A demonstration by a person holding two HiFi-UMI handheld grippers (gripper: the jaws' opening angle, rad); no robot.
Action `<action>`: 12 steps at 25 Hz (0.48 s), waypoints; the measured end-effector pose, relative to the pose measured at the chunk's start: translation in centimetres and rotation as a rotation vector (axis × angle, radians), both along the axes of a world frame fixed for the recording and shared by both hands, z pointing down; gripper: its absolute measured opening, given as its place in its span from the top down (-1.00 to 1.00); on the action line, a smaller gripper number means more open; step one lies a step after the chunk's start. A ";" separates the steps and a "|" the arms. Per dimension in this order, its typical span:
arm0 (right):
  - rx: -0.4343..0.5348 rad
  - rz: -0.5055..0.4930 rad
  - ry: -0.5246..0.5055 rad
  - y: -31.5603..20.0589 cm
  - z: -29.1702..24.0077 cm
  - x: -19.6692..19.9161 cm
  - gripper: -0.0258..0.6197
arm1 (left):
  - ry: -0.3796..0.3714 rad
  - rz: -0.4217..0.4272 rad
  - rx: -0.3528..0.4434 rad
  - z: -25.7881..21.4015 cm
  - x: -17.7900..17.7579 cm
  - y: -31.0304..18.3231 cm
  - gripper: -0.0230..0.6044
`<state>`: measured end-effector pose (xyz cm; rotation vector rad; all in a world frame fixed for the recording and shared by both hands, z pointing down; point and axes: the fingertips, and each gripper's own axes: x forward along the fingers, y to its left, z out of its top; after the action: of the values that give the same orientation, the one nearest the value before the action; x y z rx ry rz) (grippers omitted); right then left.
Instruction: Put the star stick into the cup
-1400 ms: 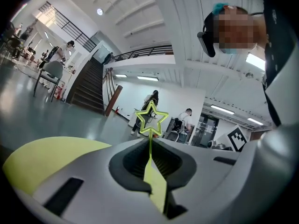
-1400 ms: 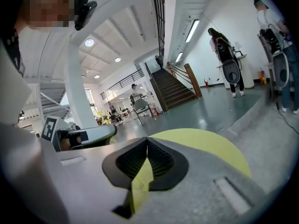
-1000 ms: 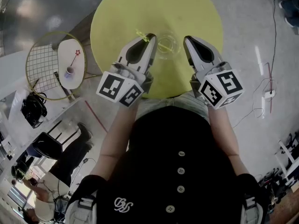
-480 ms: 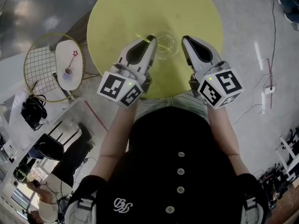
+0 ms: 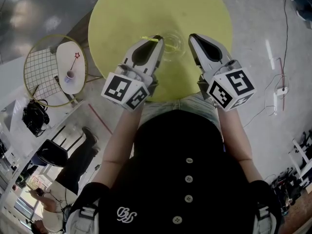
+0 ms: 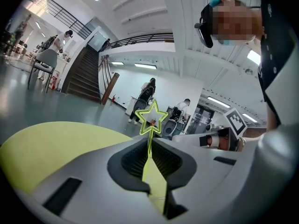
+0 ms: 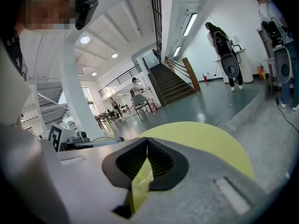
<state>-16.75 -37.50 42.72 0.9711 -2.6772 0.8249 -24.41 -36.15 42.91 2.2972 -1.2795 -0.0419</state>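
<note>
The yellow-green star stick (image 6: 151, 119) stands upright between the jaws of my left gripper (image 6: 148, 158), which is shut on its thin stem. In the head view the stick (image 5: 148, 38) pokes out leftward at that gripper's (image 5: 157, 38) tip. Just to its right, the clear cup (image 5: 172, 43) stands upright on the round yellow table (image 5: 146, 9). My right gripper (image 5: 192, 36) hovers on the cup's other side. Its jaws (image 7: 146, 143) meet with nothing between them.
A small white side table (image 5: 72, 57) inside a wire frame stands at the left, with a little cup and a red star stick on it. A black bag (image 5: 34, 114) lies below it on the floor. A cable (image 5: 281, 77) runs at the right. People stand in the hall behind.
Hardly anything: both grippers hold their places beside the cup with the stick still gripped. The head view has drifted a little, so the table sits slightly further left.
</note>
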 end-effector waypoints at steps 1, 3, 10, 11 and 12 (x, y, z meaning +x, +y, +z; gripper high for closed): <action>0.002 0.000 0.002 -0.1 0.0 0.0 0.91 | -0.007 0.001 -0.005 0.2 -0.1 0.0 0.85; 0.003 0.003 0.004 -0.3 0.0 0.1 0.91 | -0.030 0.001 -0.010 0.6 -0.2 0.1 0.85; -0.001 0.024 -0.007 -0.8 0.0 0.0 0.91 | -0.085 -0.029 -0.011 1.3 -1.4 -0.1 0.85; -0.001 0.021 -0.008 -0.8 0.0 -0.1 0.91 | -0.091 -0.033 -0.013 1.4 -1.5 -0.2 0.85; -0.001 0.016 -0.009 -0.8 0.0 -0.1 0.91 | -0.096 -0.035 -0.014 1.5 -1.6 -0.3 0.85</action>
<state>-16.87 -38.27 42.71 0.9926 -2.6793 0.8362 -25.99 -36.43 44.36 2.2895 -1.3635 0.0665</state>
